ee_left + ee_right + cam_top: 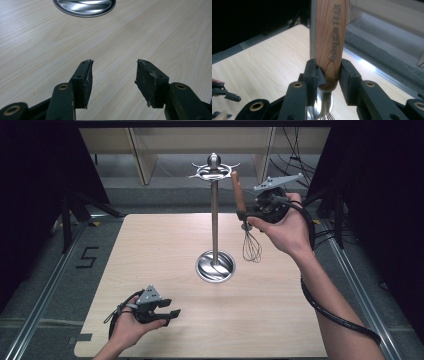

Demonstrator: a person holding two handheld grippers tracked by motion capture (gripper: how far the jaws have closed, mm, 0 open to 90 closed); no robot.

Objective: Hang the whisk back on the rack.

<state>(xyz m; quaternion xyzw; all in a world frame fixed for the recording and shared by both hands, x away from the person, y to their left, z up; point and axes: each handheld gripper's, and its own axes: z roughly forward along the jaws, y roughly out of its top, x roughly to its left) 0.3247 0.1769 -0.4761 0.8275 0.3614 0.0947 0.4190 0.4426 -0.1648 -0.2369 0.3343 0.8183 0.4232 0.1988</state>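
Observation:
A whisk with a wooden handle (pixel 237 192) and wire loops (pixel 251 247) hangs upright in the air, right of the steel utensil stand (pixel 214 220). My right gripper (pixel 245 214) is shut on the lower end of the handle. In the right gripper view both pads (pixel 347 75) press the wooden handle (pixel 330 37), with the stand's pole (pixel 312 30) just behind it. The handle's top is close beside the hook ring (pixel 214 170) at the head of the stand. My left gripper (pixel 170 316) rests low near the table's front left, open, with nothing between its jaws (pixel 114 75).
The stand's round steel base (pixel 215 266) sits mid-table on the light wooden top (pixel 150 250); its rim (pixel 85 6) lies ahead of the left gripper. Dark frames and cables flank the table, and shelving stands behind it.

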